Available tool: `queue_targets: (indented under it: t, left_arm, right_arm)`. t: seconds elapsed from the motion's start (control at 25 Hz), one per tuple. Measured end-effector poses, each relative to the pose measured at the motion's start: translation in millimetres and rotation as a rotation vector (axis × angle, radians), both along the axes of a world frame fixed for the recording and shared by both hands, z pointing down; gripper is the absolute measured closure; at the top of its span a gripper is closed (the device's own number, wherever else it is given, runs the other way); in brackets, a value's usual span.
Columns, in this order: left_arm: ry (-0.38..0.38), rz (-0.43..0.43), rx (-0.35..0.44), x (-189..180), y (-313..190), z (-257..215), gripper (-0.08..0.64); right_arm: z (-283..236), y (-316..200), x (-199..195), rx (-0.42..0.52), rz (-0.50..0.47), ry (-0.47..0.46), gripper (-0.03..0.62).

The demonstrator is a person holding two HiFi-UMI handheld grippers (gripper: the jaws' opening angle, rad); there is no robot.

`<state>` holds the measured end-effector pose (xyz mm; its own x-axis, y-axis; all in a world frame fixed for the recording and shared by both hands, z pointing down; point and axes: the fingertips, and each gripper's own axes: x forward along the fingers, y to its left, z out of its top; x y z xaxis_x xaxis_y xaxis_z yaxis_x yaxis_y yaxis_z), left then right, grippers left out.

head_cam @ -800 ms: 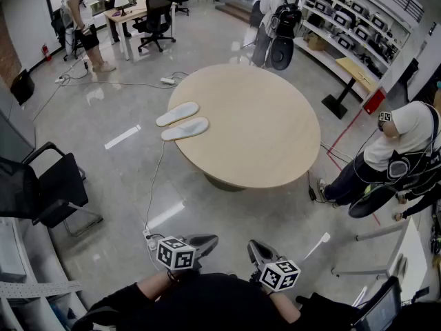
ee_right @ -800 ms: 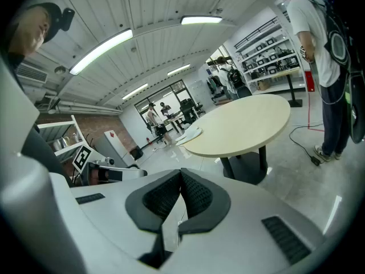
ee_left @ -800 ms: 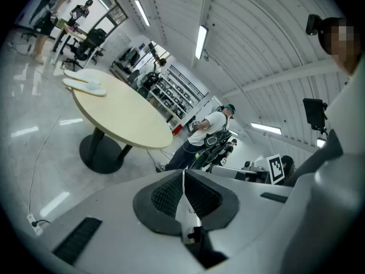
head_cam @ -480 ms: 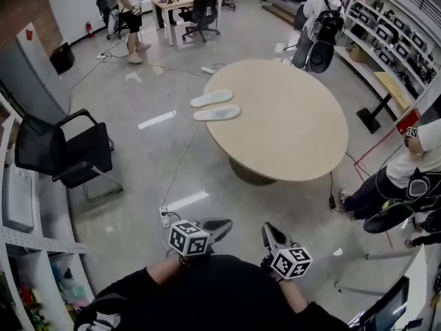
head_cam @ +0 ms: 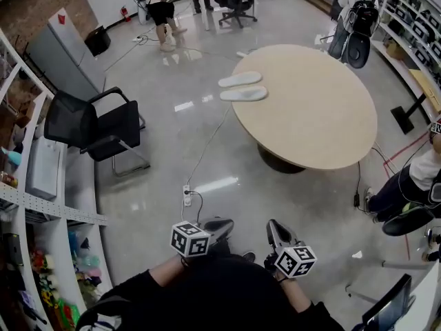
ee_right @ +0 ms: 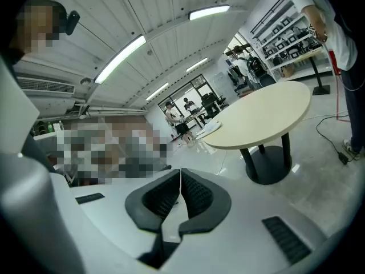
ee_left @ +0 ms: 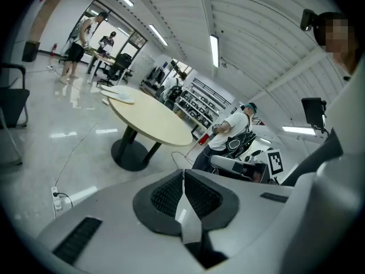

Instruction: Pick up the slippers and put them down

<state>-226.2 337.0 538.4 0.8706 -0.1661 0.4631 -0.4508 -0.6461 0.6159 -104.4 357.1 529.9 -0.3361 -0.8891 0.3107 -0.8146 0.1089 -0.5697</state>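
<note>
Two pale grey slippers [head_cam: 242,86] lie side by side at the far left edge of a round beige table [head_cam: 310,116]. They also show small on the table in the left gripper view, slippers [ee_left: 117,93], and in the right gripper view, slippers [ee_right: 209,128]. My left gripper [head_cam: 219,225] and right gripper [head_cam: 275,230] hang close to my body, far short of the table. Both are shut with nothing between the pads.
A black office chair [head_cam: 96,126] stands left of the table, by white shelving [head_cam: 41,205]. A power strip and cable [head_cam: 186,195] lie on the glossy floor. People stand at the far desks [head_cam: 162,2] and sit at the right [head_cam: 413,185].
The head view has swung left: the table and slippers drifted right and up in the picture, the chair and shelving came into view. Both grippers stayed near my body, shut.
</note>
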Motion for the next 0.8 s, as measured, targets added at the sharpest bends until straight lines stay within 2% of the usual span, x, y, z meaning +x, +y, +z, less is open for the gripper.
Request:
queue_targets:
  t: [0.12,0.24,0.4,0.56,0.68,0.8]
  left_arm:
    - [-0.014,-0.027,0.016,6.9,-10.4,3.3,0.534]
    - [-0.009,-0.013,0.037,6.4,-36.1,3.4,0.534]
    - [0.055,-0.022,0.039,2.5,-91.5,-6.8,0.534]
    - [0.096,-0.033,0.038,-19.0,-154.7,-11.8,0.534]
    - [0.112,-0.023,0.038,-36.8,-192.4,-7.8,0.534]
    - [0.104,-0.044,0.034,-68.3,-229.2,1.9,0.534]
  right_arm:
    - [1.3,-7.2,8.8,-0.007,-0.004,0.005,0.575]
    - [1.2,-29.1,10.3,-0.007,0.029,0.018,0.575]
    - [-4.3,-79.8,2.5,-0.022,0.022,0.054,0.575]
    - [-14.2,-140.5,-24.1,-0.007,0.001,0.118,0.575]
    - [-8.6,-183.2,-47.7,-0.026,-0.01,0.111,0.575]
    - [-4.1,-223.1,-63.4,-0.045,0.023,0.091,0.575]
